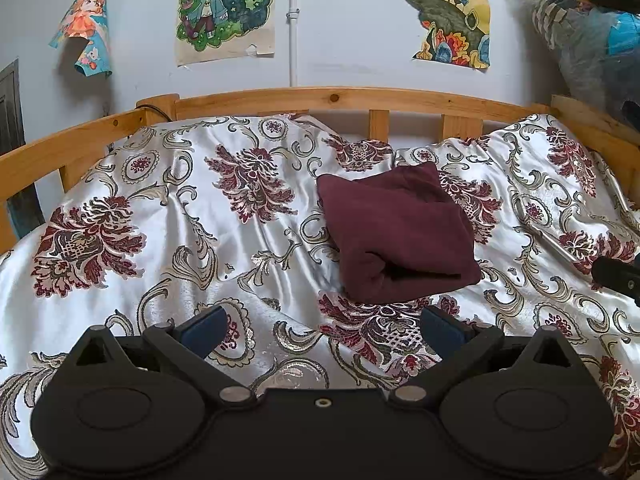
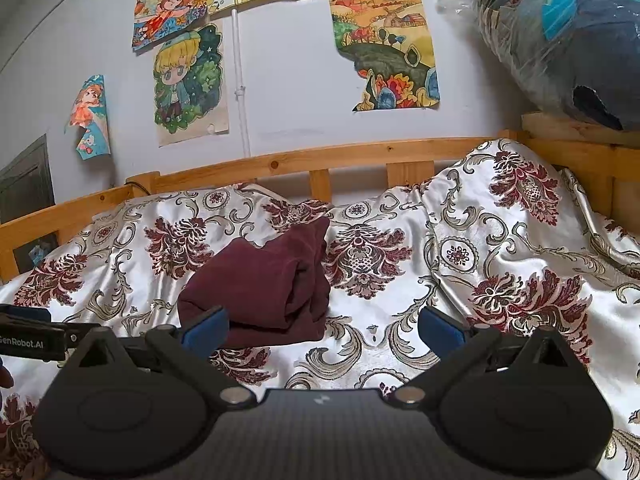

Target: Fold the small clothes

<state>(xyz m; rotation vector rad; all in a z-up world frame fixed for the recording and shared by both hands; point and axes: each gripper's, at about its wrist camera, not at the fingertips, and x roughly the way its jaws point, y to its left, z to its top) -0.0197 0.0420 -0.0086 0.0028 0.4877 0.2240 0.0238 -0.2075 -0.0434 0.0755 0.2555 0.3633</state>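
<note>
Both the left gripper and the right gripper are black, with blue pads and round silver screws.

Your maroon garment is soft matt cloth on a glossy satin bedspread. The bed rail is varnished wood; your left tongs are matt black plastic.

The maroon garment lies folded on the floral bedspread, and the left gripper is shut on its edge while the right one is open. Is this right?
Not quite. The left gripper is open too, holding nothing: the left wrist view shows its fingers spread apart, short of the maroon garment. The garment does lie folded on the floral bedspread, and the right gripper is open.
</note>
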